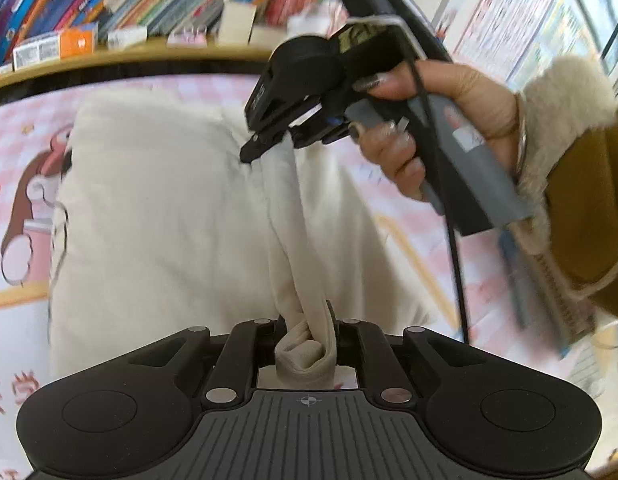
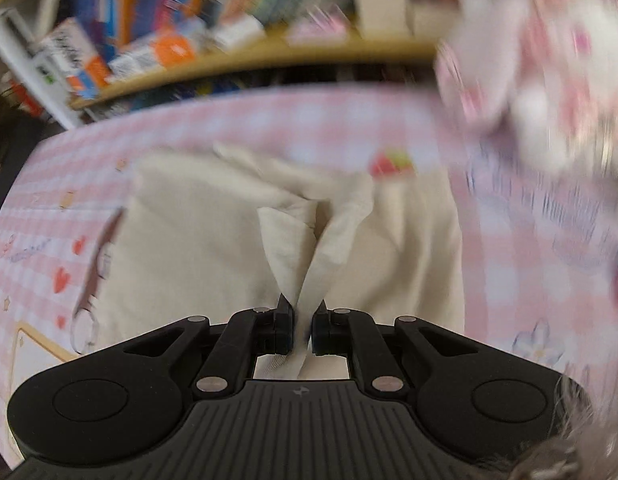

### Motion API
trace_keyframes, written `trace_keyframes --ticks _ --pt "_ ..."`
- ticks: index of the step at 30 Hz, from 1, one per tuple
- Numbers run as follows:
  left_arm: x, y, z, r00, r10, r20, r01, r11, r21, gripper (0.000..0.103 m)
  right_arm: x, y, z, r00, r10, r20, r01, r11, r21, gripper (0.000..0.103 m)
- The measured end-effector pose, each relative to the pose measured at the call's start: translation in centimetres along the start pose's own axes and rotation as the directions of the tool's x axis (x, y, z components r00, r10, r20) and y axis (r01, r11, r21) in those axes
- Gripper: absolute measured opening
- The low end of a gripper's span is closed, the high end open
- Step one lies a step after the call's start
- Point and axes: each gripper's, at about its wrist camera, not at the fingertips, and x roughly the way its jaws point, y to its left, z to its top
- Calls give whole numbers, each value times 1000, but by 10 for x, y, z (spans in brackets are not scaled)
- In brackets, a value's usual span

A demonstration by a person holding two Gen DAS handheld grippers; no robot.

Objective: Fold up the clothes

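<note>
Cream garment (image 1: 161,216), part-folded on pink check cloth (image 2: 269,120), edge bunched & lifted at two pts

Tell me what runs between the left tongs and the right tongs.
In the left wrist view, a taut bunched strip of the cream garment runs from the left tongs up to the right tongs, both clamped on it. Nothing else lies between.

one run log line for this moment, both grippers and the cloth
step: fold | left gripper: shut on cream garment | right gripper: shut on cream garment | surface: pink checked cloth
</note>
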Motion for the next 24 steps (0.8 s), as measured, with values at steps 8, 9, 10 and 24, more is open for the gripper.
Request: trace_keyframes --ticks 8,9,10,24 --pt "9 -7 -2 996 93 5 -93 995 -25 15 2 -35 -14 988 151 30 -153 983 102 12" --pt "10 -7 -2 995 102 6 -102 994 -25 16 1 -37 -14 987 157 30 -159 982 103 12" --pt "11 -9 -2 994 108 5 -107 994 -23 17 1 -38 -14 986 165 32 -167 980 104 14" --pt "22 -13 5 986 164 -16 -164 986 -18 26 -4 -57 -14 961 274 45 -278 948 153 34"
